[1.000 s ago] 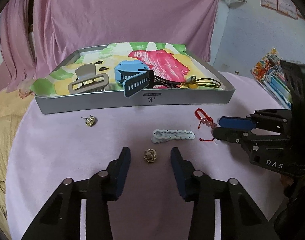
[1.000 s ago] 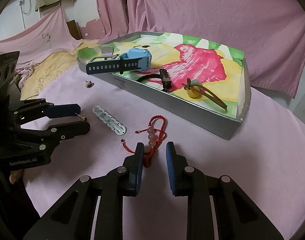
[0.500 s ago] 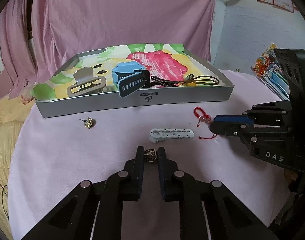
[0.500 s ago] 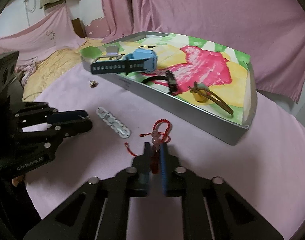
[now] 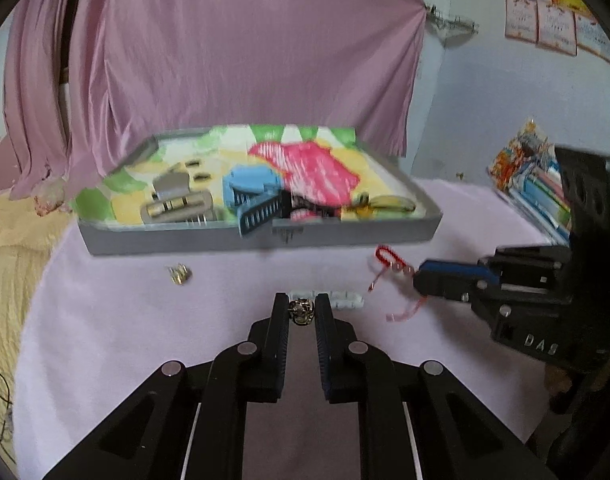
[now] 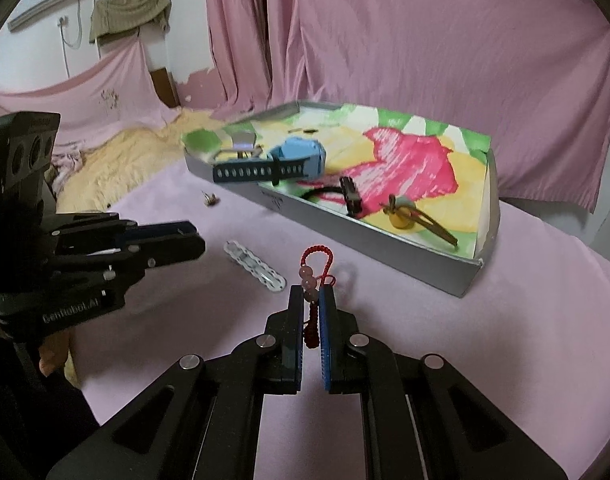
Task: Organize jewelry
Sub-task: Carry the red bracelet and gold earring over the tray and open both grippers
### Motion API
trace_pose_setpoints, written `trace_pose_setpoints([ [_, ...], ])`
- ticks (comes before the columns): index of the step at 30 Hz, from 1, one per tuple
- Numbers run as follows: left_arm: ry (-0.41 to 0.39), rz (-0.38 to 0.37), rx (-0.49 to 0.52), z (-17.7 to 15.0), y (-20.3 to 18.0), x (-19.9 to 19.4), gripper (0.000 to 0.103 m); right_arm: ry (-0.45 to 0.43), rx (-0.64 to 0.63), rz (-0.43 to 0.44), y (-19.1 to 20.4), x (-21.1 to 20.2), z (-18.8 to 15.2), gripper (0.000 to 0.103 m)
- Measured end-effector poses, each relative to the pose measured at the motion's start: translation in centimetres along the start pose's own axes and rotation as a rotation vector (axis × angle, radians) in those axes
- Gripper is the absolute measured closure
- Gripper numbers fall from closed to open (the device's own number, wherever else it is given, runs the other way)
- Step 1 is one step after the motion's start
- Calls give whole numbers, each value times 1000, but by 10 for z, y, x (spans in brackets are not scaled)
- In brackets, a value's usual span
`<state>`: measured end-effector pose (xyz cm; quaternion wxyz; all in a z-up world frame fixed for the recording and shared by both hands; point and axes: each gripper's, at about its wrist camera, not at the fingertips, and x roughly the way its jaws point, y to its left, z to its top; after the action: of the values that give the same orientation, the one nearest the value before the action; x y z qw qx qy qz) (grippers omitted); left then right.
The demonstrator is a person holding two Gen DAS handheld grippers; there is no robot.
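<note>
White chain clip [image 6: 255, 266] lies between grippers, near tray [image 6: 369, 236].

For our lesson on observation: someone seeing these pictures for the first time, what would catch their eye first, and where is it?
The shallow grey tray lined with a bright pink, yellow and green sheet stands out, at the far side of the pink-covered table. Nearer, the right gripper is shut on a red cord bracelet with pale pink beads, raised off the cloth. The left gripper pinches a small gold filigree ornament.
</note>
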<state>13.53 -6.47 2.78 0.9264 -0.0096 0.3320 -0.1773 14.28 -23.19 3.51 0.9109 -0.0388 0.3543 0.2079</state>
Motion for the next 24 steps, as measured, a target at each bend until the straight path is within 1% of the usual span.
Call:
trace_pose_setpoints([
  [3,-60,7,2,13,2,-13,91,-47,14,2,-4,-10,6,96],
  [7,-115,29,2,33,6,-20,91,-130,41,-14,-12,-23,23,96],
  [10,-146,40,-2,50,9,-16,91,-188,56,-23,-18,-29,39,96],
  [12,-157,29,-13,62,12,-8,91,-219,61,-36,-20,-31,49,96],
  [16,-158,-25,-14,79,12,9,91,-265,95,-75,-29,-27,63,96],
  [18,-140,-48,5,85,9,23,91,-270,109,-94,-33,-22,66,96],
  [21,-102,-78,21,89,3,42,91,-256,127,-126,-43,-10,67,96],
  [24,-60,-92,40,89,-5,58,91,-227,162,-115,-54,3,65,96],
])
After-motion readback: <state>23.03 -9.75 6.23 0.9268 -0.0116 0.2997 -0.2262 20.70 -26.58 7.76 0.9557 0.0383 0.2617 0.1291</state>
